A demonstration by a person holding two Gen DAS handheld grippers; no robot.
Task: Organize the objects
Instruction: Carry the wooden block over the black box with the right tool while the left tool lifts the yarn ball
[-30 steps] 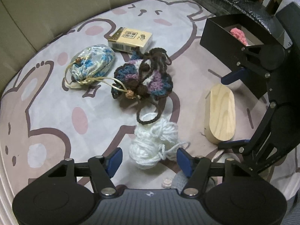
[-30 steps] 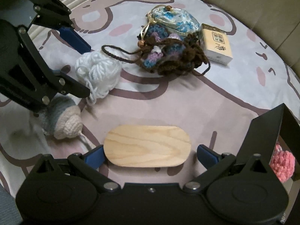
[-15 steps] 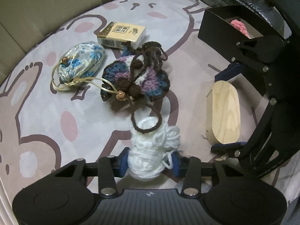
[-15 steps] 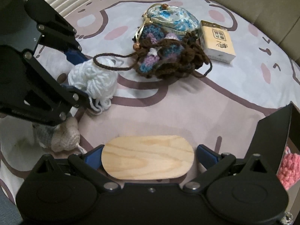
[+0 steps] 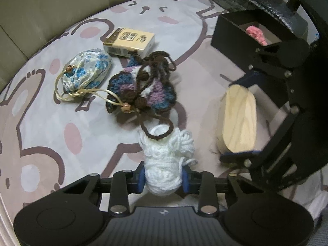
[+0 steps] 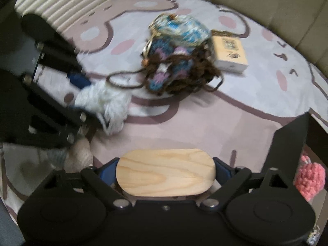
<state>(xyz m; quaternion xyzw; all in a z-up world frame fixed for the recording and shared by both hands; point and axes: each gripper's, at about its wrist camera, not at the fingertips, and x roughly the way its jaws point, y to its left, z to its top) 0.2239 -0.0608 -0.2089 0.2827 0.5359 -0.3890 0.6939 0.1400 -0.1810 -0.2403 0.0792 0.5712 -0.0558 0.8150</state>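
My left gripper (image 5: 163, 179) is shut on a white yarn ball (image 5: 164, 164), which also shows in the right wrist view (image 6: 104, 102). A brown cord loop from the crocheted pouch (image 5: 143, 88) lies over the yarn's top. My right gripper (image 6: 165, 170) is shut on an oval wooden block (image 6: 166, 172), seen edge-on in the left wrist view (image 5: 239, 121). A black box (image 5: 242, 28) holding a pink knitted piece (image 5: 256, 33) stands at the right.
A blue-and-white drawstring bag (image 5: 86, 71) and a cream card box (image 5: 129, 41) lie on the bunny-print cloth (image 5: 41, 123) beyond the pouch. A grey-and-beige knitted item (image 6: 75, 155) lies under the left gripper. Sofa cushions (image 5: 51, 6) rise at the back.
My left gripper closed on the white yarn ball and lifted it slightly, dragging the pouch's brown cord. My right gripper closed on the wooden block and both views shifted.
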